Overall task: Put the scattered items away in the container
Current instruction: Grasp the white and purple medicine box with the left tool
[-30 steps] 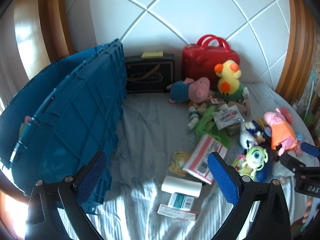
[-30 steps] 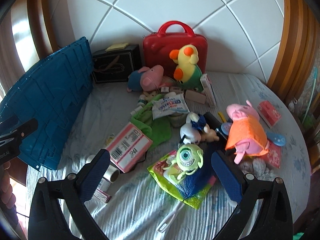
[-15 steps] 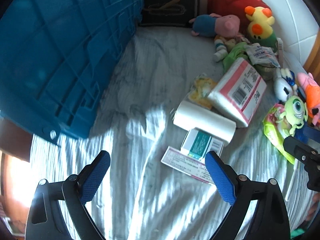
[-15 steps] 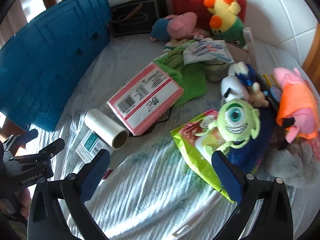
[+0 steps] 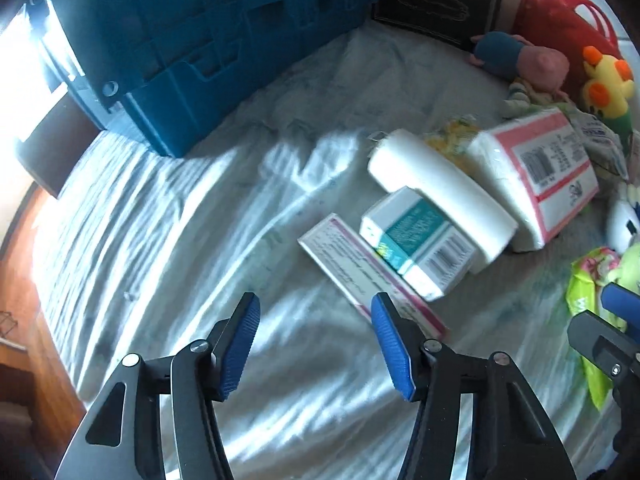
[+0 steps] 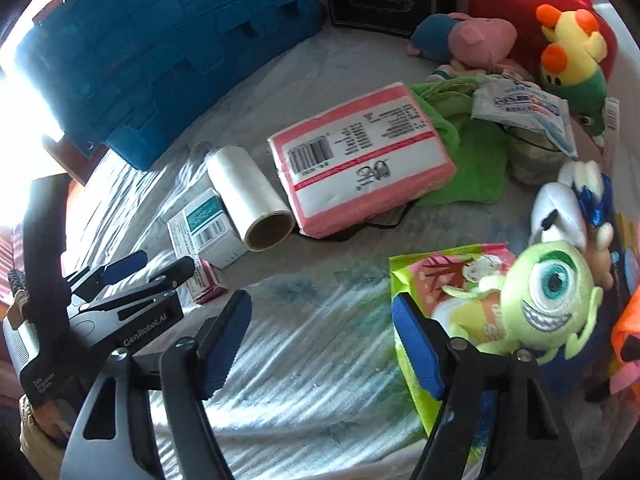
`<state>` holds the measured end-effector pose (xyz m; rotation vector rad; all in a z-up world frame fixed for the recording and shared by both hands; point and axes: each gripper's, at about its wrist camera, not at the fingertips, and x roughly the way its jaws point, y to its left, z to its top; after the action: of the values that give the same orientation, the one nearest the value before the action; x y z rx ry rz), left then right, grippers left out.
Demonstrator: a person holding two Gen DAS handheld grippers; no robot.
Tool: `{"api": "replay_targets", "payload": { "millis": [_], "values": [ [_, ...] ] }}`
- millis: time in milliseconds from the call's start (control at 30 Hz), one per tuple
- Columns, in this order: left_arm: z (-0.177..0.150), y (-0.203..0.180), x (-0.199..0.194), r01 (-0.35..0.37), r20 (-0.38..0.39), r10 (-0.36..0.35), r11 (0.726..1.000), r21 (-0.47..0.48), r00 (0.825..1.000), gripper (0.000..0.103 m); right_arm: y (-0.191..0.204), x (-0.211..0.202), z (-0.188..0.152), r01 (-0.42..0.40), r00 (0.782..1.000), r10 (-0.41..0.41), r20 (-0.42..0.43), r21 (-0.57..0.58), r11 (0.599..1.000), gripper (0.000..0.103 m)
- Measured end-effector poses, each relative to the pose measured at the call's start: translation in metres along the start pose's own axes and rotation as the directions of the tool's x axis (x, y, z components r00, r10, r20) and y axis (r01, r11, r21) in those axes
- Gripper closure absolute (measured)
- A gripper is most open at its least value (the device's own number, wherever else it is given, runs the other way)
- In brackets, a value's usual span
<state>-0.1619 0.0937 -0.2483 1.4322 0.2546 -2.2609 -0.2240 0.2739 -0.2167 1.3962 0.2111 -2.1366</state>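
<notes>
Both tools have dropped low over the bed: left tool (image 5: 316,344), released, now nears the flat pink box (image 5: 370,270); right tool (image 6: 322,344), released, reaches the green packet (image 6: 436,280).

A bed with a pale striped sheet (image 5: 168,240) carries everything. At upper left of the frame lies a blue plastic crate (image 6: 160,52). Mid-frame lie a white roll (image 6: 250,198), a teal-and-white box (image 5: 416,248) (resting partly on a flat pink-edged box (image 5: 360,268)), and a pink tissue pack (image 6: 356,160).
</notes>
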Motion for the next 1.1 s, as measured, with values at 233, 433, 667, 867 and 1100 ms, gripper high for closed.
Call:
{"api": "replay_targets", "payload": {
  "millis": [233,433,667,867,1100],
  "values": [
    [-0.003,0.011,-0.011,0.118,-0.034,-0.119,0.992,-0.048,0.992,0.034,0.025,0.021,0.018,-0.032,0.999,0.032,-0.001,-0.051,0.998,0.033],
    [-0.009,-0.037,0.001,0.17,-0.074,-0.169,0.985,0.012,0.983,0.024,-0.004,0.019,0.016,0.03,0.999,-0.03,-0.012,0.019,0.999,0.033],
    [-0.02,-0.004,0.005,0.063,-0.083,-0.062,0.998,0.002,0.995,0.07,-0.007,0.019,0.011,-0.023,0.999,0.023,-0.027,0.025,0.999,0.033],
    [-0.011,0.045,0.004,0.014,-0.088,-0.016,1.0,-0.021,0.996,0.061,0.045,0.03,0.024,-0.132,0.991,0.131,-0.029,-0.063,0.989,0.045],
    [0.019,0.045,0.013,0.041,-0.039,-0.04,0.999,0.023,0.998,0.031,0.077,0.057,0.049,-0.088,0.996,0.083,-0.044,-0.133,0.987,0.045]
  ]
}}
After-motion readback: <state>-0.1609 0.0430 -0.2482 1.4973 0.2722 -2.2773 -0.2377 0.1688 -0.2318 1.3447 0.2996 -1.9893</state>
